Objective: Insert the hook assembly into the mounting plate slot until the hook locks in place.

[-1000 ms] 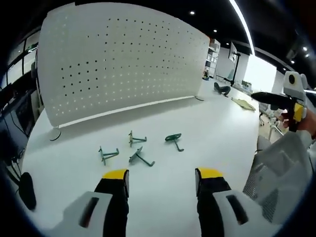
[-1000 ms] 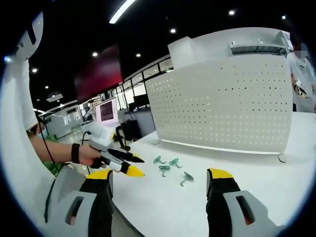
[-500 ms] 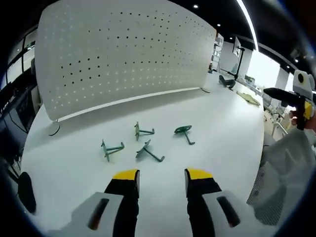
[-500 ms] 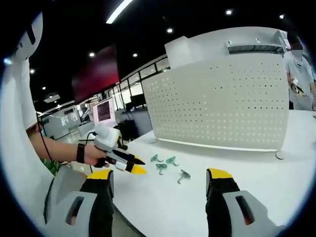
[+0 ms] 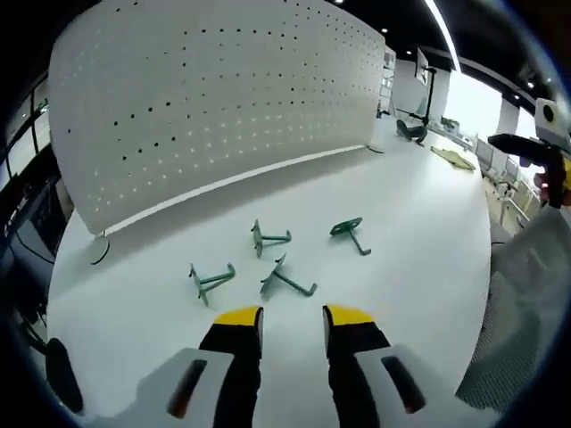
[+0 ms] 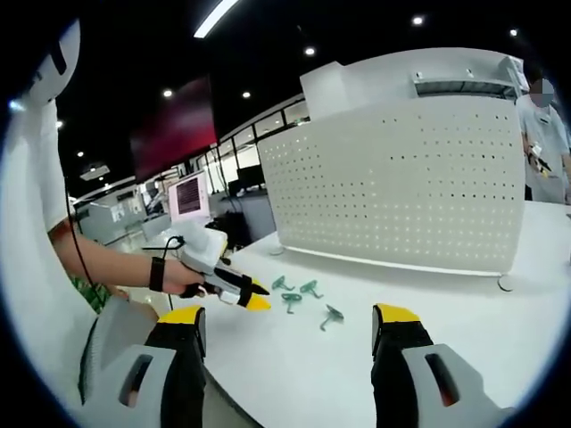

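Left gripper (image 5: 293, 318): low in the left gripper view, at 6 o'clock; the jaws are close to each other with only a narrow gap, and nothing is between them. It also shows in the right gripper view (image 6: 252, 300), at about 9 o'clock, where the yellow tips look nearly together.
Right gripper (image 6: 291, 314): the jaws are spread wide and hold nothing; it hangs above the near edge of the counter (image 6: 428, 330).
Nearest hook (image 5: 287, 280): it lies on the counter just beyond the left jaws, at 12 o'clock from them, not touched.
Other hooks: one (image 5: 211, 278) at 10 o'clock from the jaws, one (image 5: 268, 237) behind the nearest, one (image 5: 350, 232) at 1 o'clock; all four lie apart from each other.
Mounting plate (image 5: 214, 98): the white perforated panel stands upright at the far side of the counter, well apart from the hooks; no hook hangs in it as far as I can see.
Progress: I judge the task is at its beginning. No hook is picked up yet; grasping, carrying to the plate, inserting and locking are all left.
Containers: I see no tray or box; the hooks rest directly on the counter.
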Available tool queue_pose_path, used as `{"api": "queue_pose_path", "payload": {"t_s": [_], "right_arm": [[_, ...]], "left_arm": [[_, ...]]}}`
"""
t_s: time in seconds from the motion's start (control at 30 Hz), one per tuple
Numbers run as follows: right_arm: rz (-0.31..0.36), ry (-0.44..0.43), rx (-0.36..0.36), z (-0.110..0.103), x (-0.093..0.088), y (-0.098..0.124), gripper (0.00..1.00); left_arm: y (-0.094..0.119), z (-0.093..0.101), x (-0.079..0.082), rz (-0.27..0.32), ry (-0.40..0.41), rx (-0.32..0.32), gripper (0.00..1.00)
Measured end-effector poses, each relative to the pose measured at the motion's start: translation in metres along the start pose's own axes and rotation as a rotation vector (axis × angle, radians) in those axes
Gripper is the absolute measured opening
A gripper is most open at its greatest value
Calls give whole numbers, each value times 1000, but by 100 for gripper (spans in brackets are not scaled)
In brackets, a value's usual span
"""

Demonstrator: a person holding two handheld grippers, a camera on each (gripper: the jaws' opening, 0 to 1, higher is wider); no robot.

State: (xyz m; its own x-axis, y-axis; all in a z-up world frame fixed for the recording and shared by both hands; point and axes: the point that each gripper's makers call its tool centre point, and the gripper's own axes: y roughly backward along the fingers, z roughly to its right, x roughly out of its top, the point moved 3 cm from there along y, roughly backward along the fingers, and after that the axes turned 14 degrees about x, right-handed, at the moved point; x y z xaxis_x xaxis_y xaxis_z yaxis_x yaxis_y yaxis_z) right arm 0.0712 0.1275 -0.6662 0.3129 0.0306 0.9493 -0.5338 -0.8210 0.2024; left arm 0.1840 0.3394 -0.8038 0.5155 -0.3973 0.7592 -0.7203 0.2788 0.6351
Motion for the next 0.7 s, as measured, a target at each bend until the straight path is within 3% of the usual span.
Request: {"api": "queue_pose_path", "payload": {"t_s": [0.13, 0.7], "right_arm": [[-4, 7, 7, -1, 2, -2, 77], [-16, -3, -13, -2, -6, 0, 77]], "left_arm": [[-5, -1, -1, -9, 22, -8, 28], [-22, -9, 7, 9, -37, 0, 22]]}}
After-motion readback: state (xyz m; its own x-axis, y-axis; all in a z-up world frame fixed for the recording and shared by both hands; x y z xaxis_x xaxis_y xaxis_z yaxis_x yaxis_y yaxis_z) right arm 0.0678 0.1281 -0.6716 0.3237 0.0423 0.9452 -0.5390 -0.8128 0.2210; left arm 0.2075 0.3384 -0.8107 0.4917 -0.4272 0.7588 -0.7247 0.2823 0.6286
